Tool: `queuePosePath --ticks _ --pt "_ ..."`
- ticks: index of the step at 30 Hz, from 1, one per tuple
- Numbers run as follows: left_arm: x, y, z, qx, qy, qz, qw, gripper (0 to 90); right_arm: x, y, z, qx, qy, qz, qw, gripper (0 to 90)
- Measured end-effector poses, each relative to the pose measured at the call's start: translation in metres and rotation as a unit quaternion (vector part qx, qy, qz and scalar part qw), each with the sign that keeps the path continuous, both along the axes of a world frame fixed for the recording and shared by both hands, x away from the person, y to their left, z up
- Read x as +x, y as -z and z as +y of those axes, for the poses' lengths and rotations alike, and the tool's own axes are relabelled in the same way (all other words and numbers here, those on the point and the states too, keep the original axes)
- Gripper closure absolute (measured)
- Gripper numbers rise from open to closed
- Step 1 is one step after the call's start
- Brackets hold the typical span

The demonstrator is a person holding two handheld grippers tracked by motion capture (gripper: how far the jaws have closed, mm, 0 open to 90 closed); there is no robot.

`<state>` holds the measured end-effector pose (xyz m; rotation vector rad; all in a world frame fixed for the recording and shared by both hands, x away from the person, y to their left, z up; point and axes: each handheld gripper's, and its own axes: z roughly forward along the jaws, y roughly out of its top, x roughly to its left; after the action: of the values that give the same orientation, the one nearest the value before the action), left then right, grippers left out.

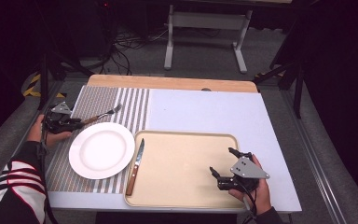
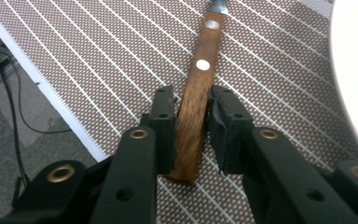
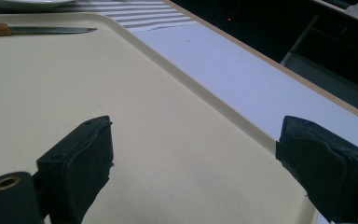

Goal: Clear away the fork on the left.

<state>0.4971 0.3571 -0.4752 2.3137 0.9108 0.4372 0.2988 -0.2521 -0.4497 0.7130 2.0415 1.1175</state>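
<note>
A fork [image 1: 103,115] with a wooden handle lies on the striped placemat [image 1: 130,105], above the white plate [image 1: 101,150]. My left gripper [image 1: 78,124] comes in from the left edge, and its pads press both sides of the handle's end. The left gripper view shows the handle [image 2: 204,51] clamped between the black jaws of that gripper [image 2: 191,99], still resting on the mat. My right gripper [image 1: 222,160] hovers open over the right part of the beige tray [image 1: 186,135], nothing between its jaws [image 3: 193,140]. A wooden-handled knife [image 1: 136,165] lies along the tray's left side.
The plate's rim [image 2: 354,70] is close to the right of the fork handle. The table's left edge and dark cables on the floor [image 2: 9,93] lie just beyond the mat. The knife [image 3: 37,30] sits at the far end of the tray [image 3: 144,107]. Bare blue table surface [image 1: 214,112] lies behind the tray.
</note>
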Motion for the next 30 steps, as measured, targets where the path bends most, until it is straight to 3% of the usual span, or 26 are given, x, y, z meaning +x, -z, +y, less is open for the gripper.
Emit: queuePosePath --ticks 6,10,17,21,30 --pt "0.002 0.000 0.001 0.000 -0.003 -0.004 1.0000 74.0 0.000 0.000 0.000 -0.001 -0.005 0.004 1.0000 11.2" --pt "0.006 0.003 -0.003 -0.020 -0.021 -0.016 0.9994 65.6 0.001 0.001 -0.001 0.001 -0.005 0.007 1.0000 11.2" --pt "0.016 0.002 -0.012 -0.021 -0.025 -0.022 0.9992 59.9 0.004 0.002 -0.001 0.003 -0.005 0.011 0.9999 11.2" --pt "0.022 0.003 -0.018 -0.025 -0.027 -0.015 0.9992 56.1 0.003 0.001 -0.001 0.001 0.002 0.005 1.0000 11.6" --pt "0.033 -0.001 -0.027 -0.035 -0.020 -0.008 0.9992 53.8 0.003 -0.005 -0.009 0.025 0.023 -0.011 0.9994 12.4"
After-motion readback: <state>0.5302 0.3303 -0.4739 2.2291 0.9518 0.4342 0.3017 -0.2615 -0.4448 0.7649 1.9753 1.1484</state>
